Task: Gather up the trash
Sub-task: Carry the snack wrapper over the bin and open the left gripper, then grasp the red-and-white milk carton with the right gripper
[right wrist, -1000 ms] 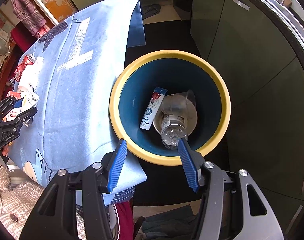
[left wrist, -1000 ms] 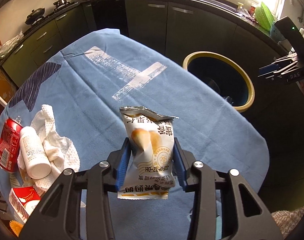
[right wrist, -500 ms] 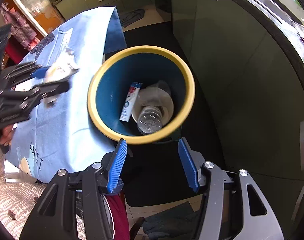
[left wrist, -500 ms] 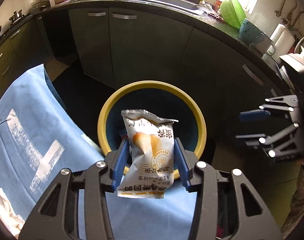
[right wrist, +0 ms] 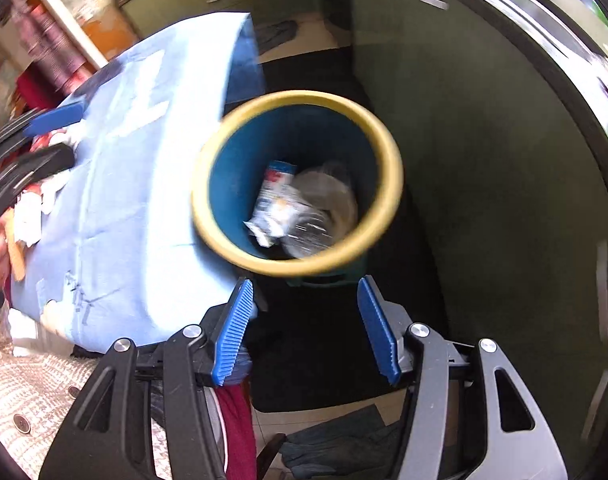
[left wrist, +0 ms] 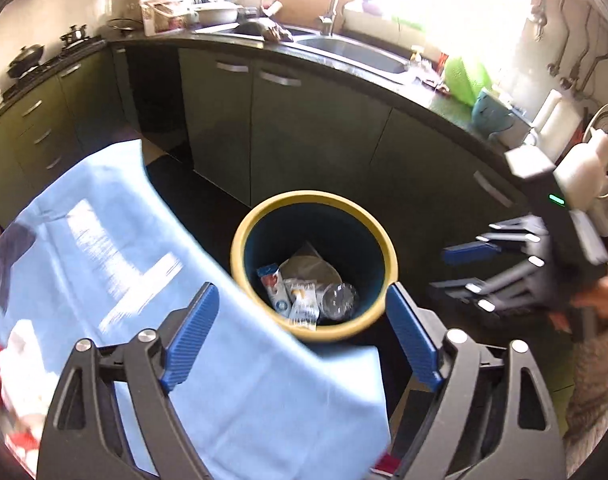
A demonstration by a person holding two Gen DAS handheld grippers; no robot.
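The blue bin with a yellow rim stands on the dark floor beside the table; it also shows in the right wrist view. Inside lie the white snack bag, a small red and blue packet, a clear bottle and a clear cup. My left gripper is open wide and empty, above the table edge near the bin. My right gripper is open and empty, above the floor in front of the bin; it also shows at the right of the left wrist view.
The table under a light blue cloth holds a red can and white crumpled paper at the far left, blurred. Dark green kitchen cabinets and a sink counter run behind the bin.
My left gripper opened and let go of the snack bag, which now lies in the bin. Both views have shifted and are blurred by motion.
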